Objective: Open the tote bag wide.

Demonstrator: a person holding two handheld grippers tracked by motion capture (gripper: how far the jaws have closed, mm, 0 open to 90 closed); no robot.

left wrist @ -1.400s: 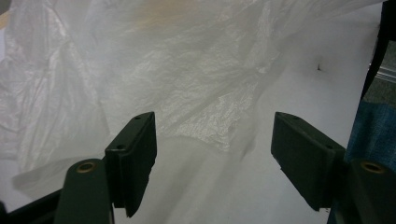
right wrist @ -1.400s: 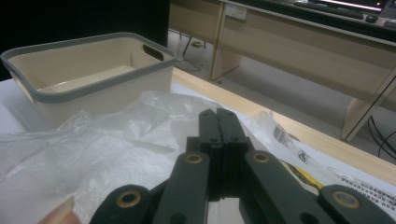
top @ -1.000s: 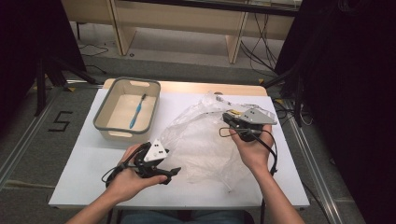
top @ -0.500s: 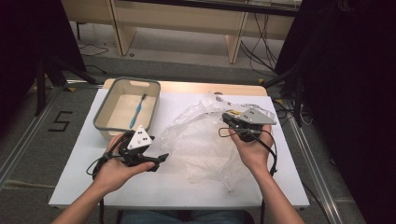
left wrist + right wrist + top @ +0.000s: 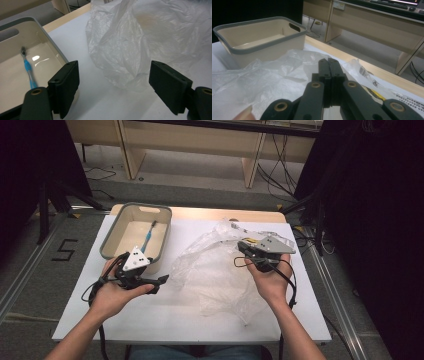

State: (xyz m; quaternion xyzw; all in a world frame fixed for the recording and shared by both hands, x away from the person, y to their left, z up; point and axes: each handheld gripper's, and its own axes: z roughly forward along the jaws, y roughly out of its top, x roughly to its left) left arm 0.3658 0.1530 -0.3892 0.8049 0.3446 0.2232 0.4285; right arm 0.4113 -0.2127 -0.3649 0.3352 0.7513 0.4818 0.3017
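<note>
Your left tool (image 5: 159, 281) is opening its jaws wide, nothing between them, drawing back from the plastic bag (image 5: 220, 270) lying on the desk (image 5: 165, 320); your right tool (image 5: 243, 245) is pinching the bag's far edge

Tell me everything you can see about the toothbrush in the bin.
The toothbrush is slim, with a blue and clear plastic-looking handle and a small dark bristle head. It lies flat on the floor of the beige, grey-rimmed bin, alone, head toward the far end. Nothing grips it; the left tongs stand open beside the bin, aimed at the bag.
</note>
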